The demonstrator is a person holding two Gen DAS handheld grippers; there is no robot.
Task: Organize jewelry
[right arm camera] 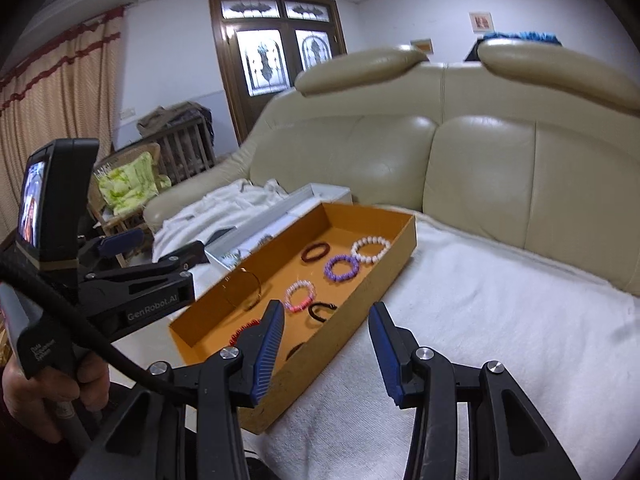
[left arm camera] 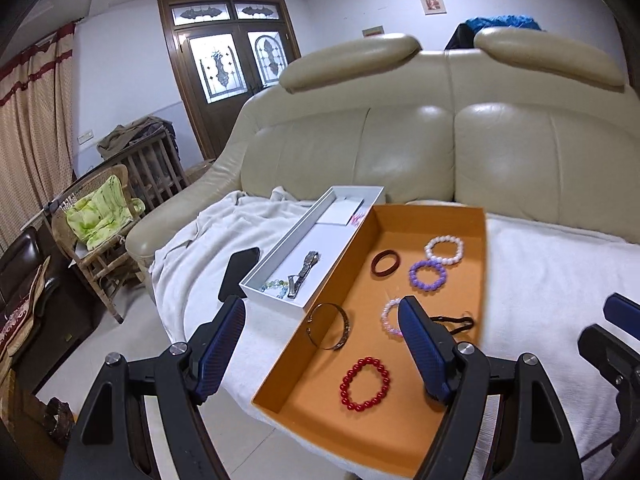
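beige sofa [left arm camera: 440, 152], white blanket [left arm camera: 552, 264], black phone [left arm camera: 238, 272]

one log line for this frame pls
left tongs: open, empty, over orange tray | right tongs: open, empty, at tray's near edge | red bead bracelet: in tray | watch: in white box

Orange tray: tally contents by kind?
In the orange tray:
Beaded bracelets: 4 (white, purple, pink, red)
Solid bangles: 2 (dark red, metal)
Black hair tie: 1
Total: 7
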